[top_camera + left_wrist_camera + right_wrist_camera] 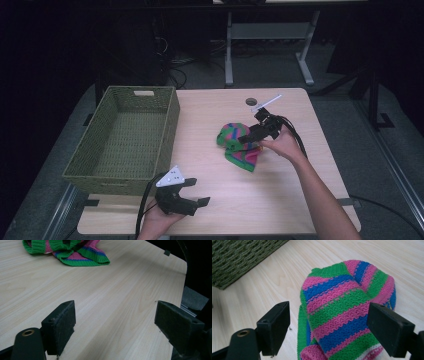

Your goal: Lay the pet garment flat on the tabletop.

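Near the middle of the pale wooden table (280, 200), a little toward its right edge, lies a crumpled knitted garment striped in green, pink and blue (235, 146). The right gripper (244, 141) hangs directly over it, its two black jaws spread wide with nothing between them; in the right gripper view the knit (342, 312) sits between and just beyond the jaws, bunched into a rounded heap with its stripes running across the gap. Its longer side appears to run from the far left toward the near right of the table, ending in a green-edged flap. Whether the jaws already touch the wool cannot be told.

The left gripper (197, 194) rests low by the near edge, just in front of the near right corner of the olive-green woven basket (95, 165), jaws equally wide and holding nothing. From the left gripper view the garment (72, 251) lies well apart across bare wood.

So the right hand is much the nearer, and a grasp would likely come by lowering and closing across the heap; the basket, standing empty along the left edge, looks the probable destination
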{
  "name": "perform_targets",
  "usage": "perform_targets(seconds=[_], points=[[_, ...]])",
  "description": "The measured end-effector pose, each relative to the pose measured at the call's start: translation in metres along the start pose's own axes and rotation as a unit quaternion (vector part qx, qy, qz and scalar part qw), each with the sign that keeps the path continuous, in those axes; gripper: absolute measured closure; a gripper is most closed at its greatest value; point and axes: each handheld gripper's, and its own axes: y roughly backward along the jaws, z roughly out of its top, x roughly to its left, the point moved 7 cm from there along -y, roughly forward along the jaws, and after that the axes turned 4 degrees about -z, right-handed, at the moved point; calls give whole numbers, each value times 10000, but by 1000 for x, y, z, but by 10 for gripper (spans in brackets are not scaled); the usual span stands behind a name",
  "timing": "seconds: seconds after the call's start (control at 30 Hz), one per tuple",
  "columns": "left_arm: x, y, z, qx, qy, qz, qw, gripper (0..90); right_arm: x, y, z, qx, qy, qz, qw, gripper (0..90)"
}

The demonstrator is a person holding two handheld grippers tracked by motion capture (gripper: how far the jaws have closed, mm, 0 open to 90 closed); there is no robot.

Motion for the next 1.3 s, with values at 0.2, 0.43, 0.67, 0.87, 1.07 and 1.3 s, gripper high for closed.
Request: perform_targets(seconds=[0.2, 0.43, 0.67, 0.87, 1.07, 1.3], points=[[0, 0, 0, -5, -11, -8, 10000, 168, -5, -4, -2, 34, -120, -3, 9999, 189], [-1, -2, 0, 44, -36, -38, 10000, 169, -6, -13, -4, 183, -135, -109, 9997, 196], [-1, -1, 0, 22, -23, -44, 10000, 169, -5, -23, -6, 307, -171, -106, 9993, 204], [-1, -1, 0, 28, -20, -53, 10000, 169, -4, -33, -9, 431, -131, -208, 9988, 212], [-2, -1, 0, 23, -39, -62, 10000, 169, -6, -39, -13, 535, -111, -364, 9978, 223], [-3, -1, 0, -1, -12, -85, 10000, 169, -4, -52, -21, 728, -15, -612, 9955, 241]])
